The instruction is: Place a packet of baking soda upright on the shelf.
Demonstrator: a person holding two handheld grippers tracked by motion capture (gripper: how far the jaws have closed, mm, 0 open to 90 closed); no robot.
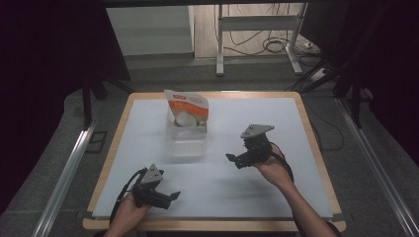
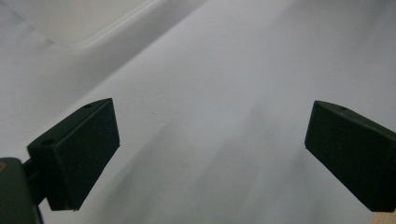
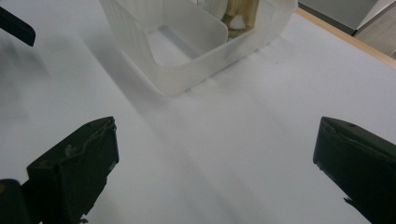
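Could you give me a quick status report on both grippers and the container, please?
Left gripper open, empty. Right gripper open, empty. Clear container on table, pouch standing in its far end. Nothing between.

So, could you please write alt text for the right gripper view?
Two open black jaws of the right gripper frame a bare white table. Beyond them stands a clear plastic tub, with a pouch at its far end.

Black tongs (image 1: 174, 196), grey three-cornered plates
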